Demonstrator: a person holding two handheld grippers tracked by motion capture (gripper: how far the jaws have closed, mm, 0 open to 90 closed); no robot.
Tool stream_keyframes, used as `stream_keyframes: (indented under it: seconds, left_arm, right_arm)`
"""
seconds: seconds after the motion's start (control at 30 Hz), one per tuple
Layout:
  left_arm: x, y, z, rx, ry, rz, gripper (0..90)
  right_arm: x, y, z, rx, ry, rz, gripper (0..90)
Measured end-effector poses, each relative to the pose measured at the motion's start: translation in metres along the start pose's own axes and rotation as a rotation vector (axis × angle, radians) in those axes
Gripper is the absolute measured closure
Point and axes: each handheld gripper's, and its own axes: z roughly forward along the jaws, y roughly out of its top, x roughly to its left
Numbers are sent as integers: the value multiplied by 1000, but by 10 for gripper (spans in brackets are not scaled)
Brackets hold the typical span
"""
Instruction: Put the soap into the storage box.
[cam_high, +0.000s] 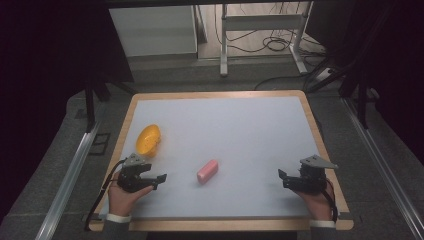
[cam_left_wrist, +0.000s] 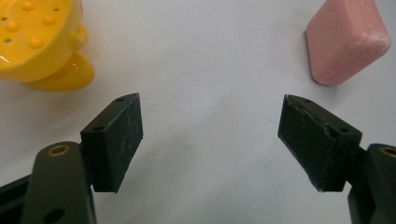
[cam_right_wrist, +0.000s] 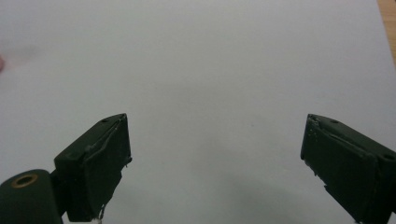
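Both grippers are black. The left gripper (cam_high: 159, 179) and the right gripper (cam_high: 281, 178) each have a grey three-cornered plate on top and a black cable trailing back. Their jaws carry flat, scuffed black pads (cam_left_wrist: 117, 140) with small screw holes. White cuffs (cam_high: 119, 218) circle both wrists.

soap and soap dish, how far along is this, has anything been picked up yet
Nothing looks done yet. The pink soap lies bare on the table, apart from the yellow soap dish. Nothing is in hand: the left gripper and right gripper both rest open near the front edge. Any grasp or placing, perhaps soap into dish, is still ahead.
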Motion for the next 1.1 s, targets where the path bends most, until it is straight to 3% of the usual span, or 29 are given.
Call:
stream_keyframes:
  seconds: [0.73, 1.1]
  left_arm:
    - [1, 0, -1, 2, -13, -4, 226]
    - [-1, 0, -2, -7, -3, -5, 231]
  right_arm:
    - [-2, -3, -1, 12, -37, -6, 92]
    - [0, -3, 2, 21, -28, -19, 91]
